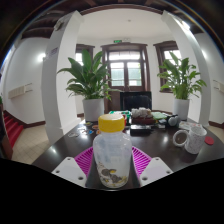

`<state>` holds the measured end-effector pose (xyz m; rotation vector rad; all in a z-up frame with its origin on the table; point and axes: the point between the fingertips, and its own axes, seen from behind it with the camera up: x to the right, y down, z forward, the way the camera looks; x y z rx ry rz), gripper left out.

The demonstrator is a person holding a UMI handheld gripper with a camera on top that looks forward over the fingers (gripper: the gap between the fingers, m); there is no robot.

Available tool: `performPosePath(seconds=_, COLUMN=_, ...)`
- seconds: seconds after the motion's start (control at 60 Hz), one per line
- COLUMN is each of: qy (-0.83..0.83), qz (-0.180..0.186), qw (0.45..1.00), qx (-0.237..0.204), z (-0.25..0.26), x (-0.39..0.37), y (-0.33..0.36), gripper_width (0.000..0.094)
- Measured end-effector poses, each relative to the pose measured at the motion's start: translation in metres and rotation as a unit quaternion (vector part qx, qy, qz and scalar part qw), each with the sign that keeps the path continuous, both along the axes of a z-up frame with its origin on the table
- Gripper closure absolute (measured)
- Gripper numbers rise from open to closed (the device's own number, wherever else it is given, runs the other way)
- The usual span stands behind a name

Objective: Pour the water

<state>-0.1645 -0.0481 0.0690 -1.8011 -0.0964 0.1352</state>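
Dark table holds bottle between hand-held gripper fingers.

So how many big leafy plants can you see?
2. One plant stands in a white pot back left, beyond the bottle between the tongs. The other plant stands back right, past the white mug. More may be hidden.

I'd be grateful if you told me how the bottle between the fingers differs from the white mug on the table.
The bottle is clear plastic with a yellow cap; the white mug is opaque and open-topped. The bottle is taller and stands between the gripper's pads, while the mug sits beyond the fingers, untouched, and has a handle. Both stand upright.
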Motion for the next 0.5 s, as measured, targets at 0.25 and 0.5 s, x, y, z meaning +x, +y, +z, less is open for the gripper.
performPosePath(seconds=0.25, qy=0.004, qz=0.013, qw=1.000, qx=0.017, z=0.002, x=-0.001, y=0.003, gripper_width=0.0502)
performPosePath(seconds=0.5, qy=0.076, qz=0.002, qw=0.997, qx=-0.005, z=0.009, x=0.013, y=0.007, gripper_width=0.0501)
